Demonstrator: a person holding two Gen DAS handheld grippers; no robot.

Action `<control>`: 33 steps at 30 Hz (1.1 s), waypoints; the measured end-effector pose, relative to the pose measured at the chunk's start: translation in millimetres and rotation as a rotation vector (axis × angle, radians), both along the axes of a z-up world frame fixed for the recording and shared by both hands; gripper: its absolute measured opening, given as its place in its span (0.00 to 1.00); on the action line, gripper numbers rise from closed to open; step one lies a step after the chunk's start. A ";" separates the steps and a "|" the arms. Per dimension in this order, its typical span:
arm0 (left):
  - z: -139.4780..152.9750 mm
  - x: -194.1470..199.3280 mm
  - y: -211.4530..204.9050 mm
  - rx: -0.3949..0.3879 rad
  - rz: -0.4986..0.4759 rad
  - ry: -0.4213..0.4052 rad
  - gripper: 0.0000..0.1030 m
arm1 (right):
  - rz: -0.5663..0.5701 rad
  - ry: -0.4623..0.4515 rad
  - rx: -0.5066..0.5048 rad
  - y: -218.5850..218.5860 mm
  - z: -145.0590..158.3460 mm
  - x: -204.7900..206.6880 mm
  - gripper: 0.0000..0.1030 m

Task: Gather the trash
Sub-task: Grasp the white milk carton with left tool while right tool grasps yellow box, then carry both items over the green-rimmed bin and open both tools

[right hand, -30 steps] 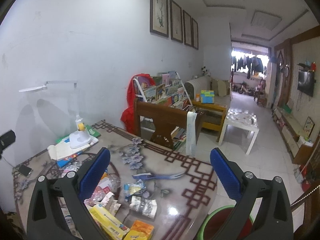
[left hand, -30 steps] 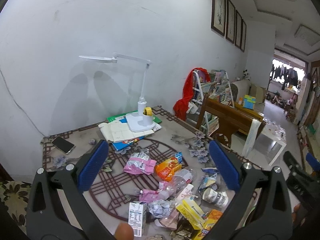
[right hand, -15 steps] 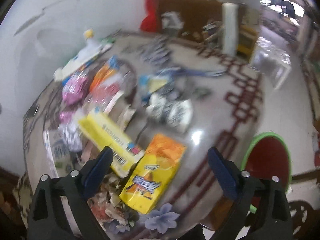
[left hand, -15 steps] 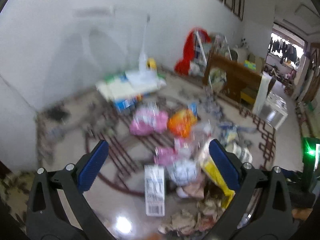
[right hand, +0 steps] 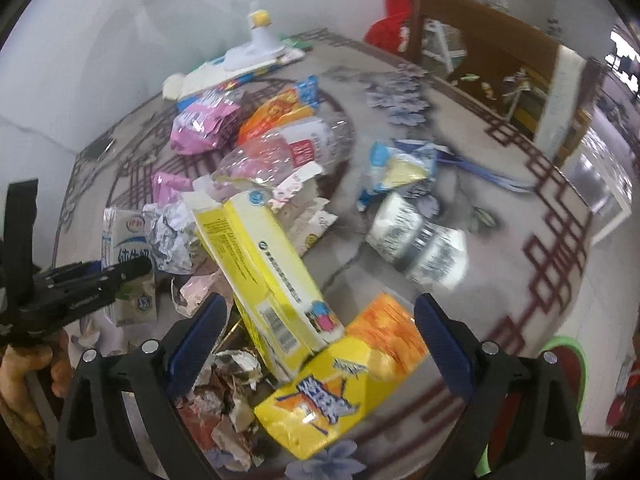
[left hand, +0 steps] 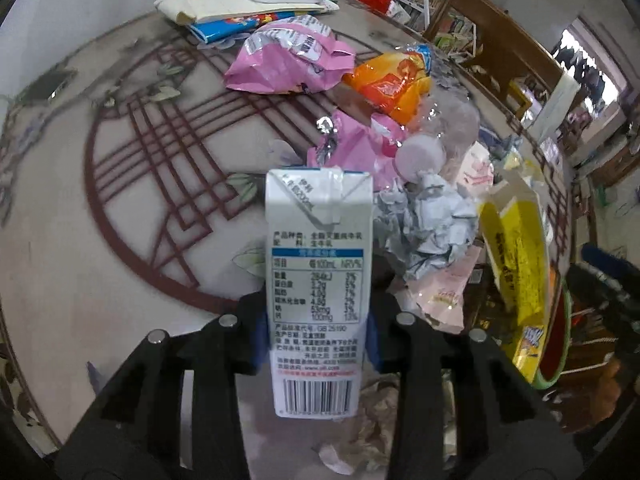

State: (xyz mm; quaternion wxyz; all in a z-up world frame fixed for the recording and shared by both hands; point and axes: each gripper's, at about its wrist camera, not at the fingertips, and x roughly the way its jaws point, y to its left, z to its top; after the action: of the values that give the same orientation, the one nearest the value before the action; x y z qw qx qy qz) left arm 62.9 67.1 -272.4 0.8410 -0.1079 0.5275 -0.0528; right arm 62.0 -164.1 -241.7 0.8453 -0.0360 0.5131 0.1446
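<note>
One left claw point(left hand: 316, 334) clamps the milk carton point(left hand: 318, 276); right view shows its logo.

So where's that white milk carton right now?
The milk carton sits clamped between the jaws of the left gripper at the pile's left edge, right beside a crumpled grey paper ball.

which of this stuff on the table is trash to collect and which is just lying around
Trash: milk carton in the left claw, yellow box, orange-yellow snack bag under the open right claw, pink wrapper, crumpled foil.

Lying about: desk lamp, books, phone.
</note>
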 end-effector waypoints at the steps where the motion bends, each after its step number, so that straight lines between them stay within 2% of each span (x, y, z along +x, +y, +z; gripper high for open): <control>1: 3.6 -1.4 1.8 -0.003 0.001 -0.005 0.35 | 0.013 0.005 -0.005 3.0 -3.0 3.5 0.88; 6: 24.3 -9.4 9.9 0.043 0.023 -0.075 0.34 | 0.060 0.056 -0.020 18.0 -23.1 19.6 0.87; 8: 35.2 -12.8 12.7 0.068 0.044 -0.102 0.34 | 0.089 0.084 -0.024 24.4 -31.0 23.4 0.73; 9: 39.9 -13.7 13.6 0.076 0.052 -0.113 0.34 | 0.104 0.102 -0.018 27.5 -34.3 24.6 0.58; 10: 45.9 -15.4 14.6 0.087 0.059 -0.126 0.34 | 0.106 0.111 -0.019 29.4 -36.1 25.1 0.56; 11: 51.5 -16.2 14.7 0.096 0.064 -0.139 0.34 | 0.107 0.107 -0.003 29.3 -34.3 24.7 0.55; 13: 66.4 -19.5 13.0 0.111 0.069 -0.175 0.34 | 0.109 0.107 0.073 24.9 -24.4 22.9 0.44; 18: 108.3 -26.9 -11.5 0.107 0.020 -0.274 0.34 | 0.071 -0.004 0.192 6.2 24.4 9.1 0.42; 22: 135.0 -26.9 -51.1 0.042 -0.076 -0.326 0.34 | -0.034 -0.088 0.241 -37.3 62.1 -8.1 0.42; 24: 140.2 -26.0 -72.8 0.013 -0.129 -0.335 0.34 | -0.110 -0.111 0.240 -67.9 71.6 -19.8 0.42; 28: 145.6 -23.3 -137.1 -0.061 -0.282 -0.340 0.34 | -0.287 -0.137 0.198 -136.2 76.6 -45.6 0.43; 33: 144.5 -22.7 -224.4 -0.151 -0.483 -0.324 0.35 | -0.542 -0.104 0.149 -221.7 58.4 -78.8 0.43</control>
State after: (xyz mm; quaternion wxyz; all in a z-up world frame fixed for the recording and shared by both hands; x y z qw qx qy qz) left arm 40.1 -157.3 -127.9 0.8668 -0.0319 0.3915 -0.3071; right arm -16.8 -385.8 -183.3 0.8786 0.1572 0.4479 -0.0515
